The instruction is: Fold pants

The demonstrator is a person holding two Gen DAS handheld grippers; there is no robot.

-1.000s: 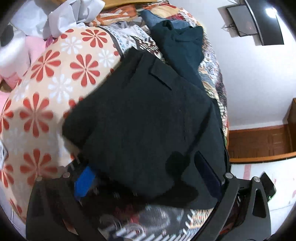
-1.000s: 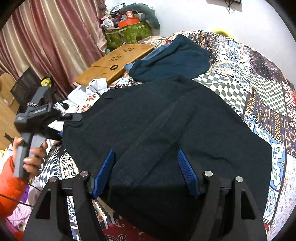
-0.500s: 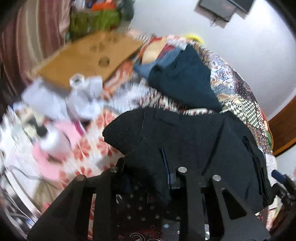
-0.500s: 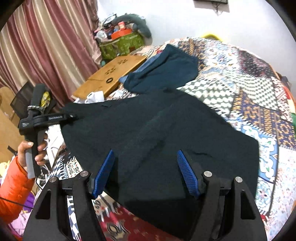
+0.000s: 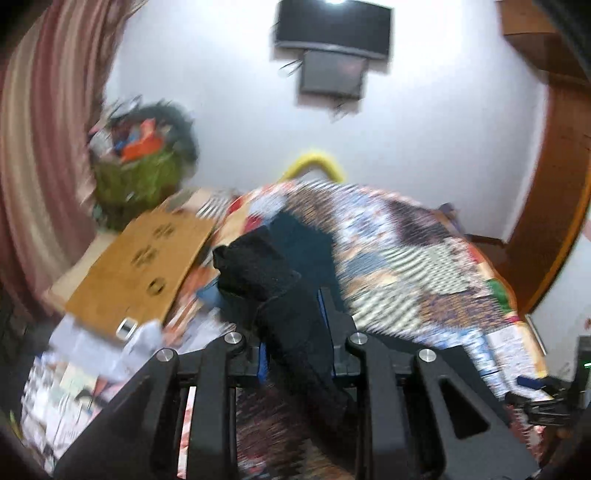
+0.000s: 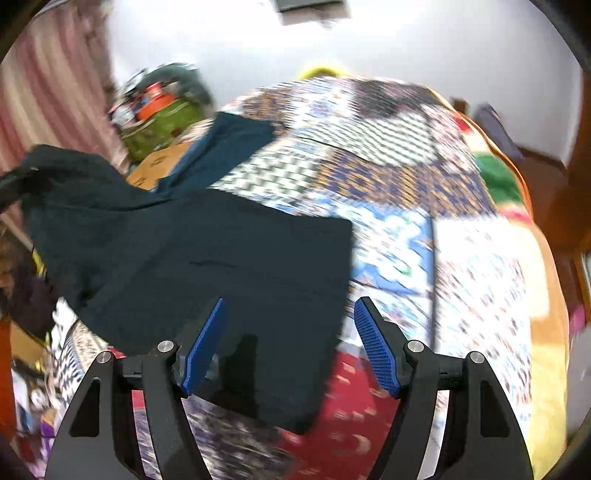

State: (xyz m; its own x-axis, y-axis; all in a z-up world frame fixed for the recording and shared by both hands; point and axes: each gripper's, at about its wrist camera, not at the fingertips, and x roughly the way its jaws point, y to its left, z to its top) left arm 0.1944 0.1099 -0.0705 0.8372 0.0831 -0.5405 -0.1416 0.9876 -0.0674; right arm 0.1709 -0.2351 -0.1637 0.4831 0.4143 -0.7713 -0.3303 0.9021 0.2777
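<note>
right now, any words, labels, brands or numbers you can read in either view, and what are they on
None can be read.
Quilt: patterns only, no lettering.
Board: cut-out shapes, no text.
Papers beside the board: too blurred to read.
Screen on the wall: dark, no brand legible.
Pants: no label showing.

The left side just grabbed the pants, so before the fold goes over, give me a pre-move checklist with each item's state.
1. Left tongs gripping the black pants: ok, jaws closing with fabric bunched between them.
2. Gripped corner lifted off the patchwork bedspread: ok.
3. Right tongs free: ok, open over the pants' near edge, pads not pressing.
4. Rest of the pants lying flat: ok, though blurred.
5. Landing area for the fold: not ok, the teal garment lies touching the pants' far edge.
6. Both layers caught in the grip: cannot tell.
</note>
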